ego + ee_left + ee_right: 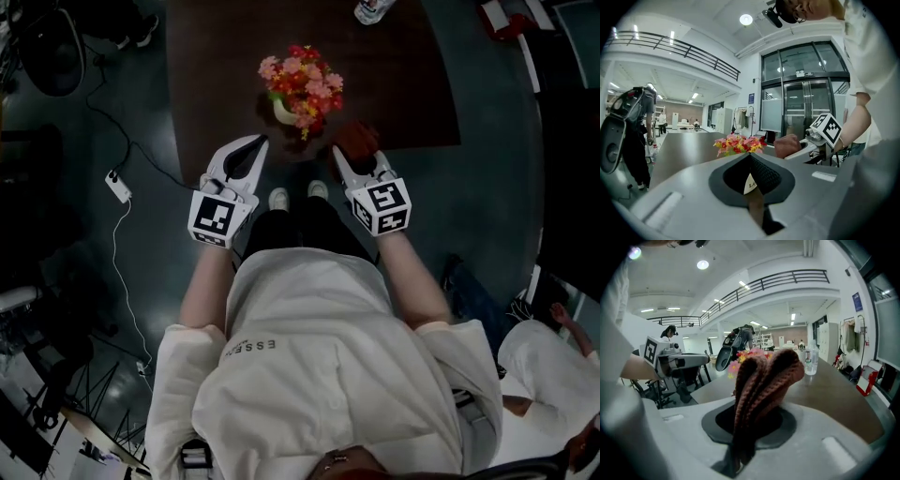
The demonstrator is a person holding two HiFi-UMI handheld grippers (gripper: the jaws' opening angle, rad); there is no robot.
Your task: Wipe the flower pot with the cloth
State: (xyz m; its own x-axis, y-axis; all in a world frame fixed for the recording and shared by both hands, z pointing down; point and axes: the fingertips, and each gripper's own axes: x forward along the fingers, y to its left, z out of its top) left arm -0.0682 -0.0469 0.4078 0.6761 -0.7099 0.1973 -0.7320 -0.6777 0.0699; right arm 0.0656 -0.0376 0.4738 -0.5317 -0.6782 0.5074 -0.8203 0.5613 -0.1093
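Holding the cloth (761, 380) in my right claw (339, 155): jaws pinch its lower end, and the knitted bulk stands up in folds past the tips. Left claw (751, 159) is pressed together with nothing in it. The flower pot (284, 112) sits on the dark tabletop (403, 84), close to the near edge, just ahead of both claws and between them. Neither claw touches it yet. The flowers (302, 82) spread wide over the rim and hide most of the pot from above.

Risks, as I judge them:
- A one-sided wipe could slide or tip the pot, which looks top-heavy, since the shut left claw cannot brace it.
- The loose folds could snag the blooms.
- A push toward me could send it off the edge.
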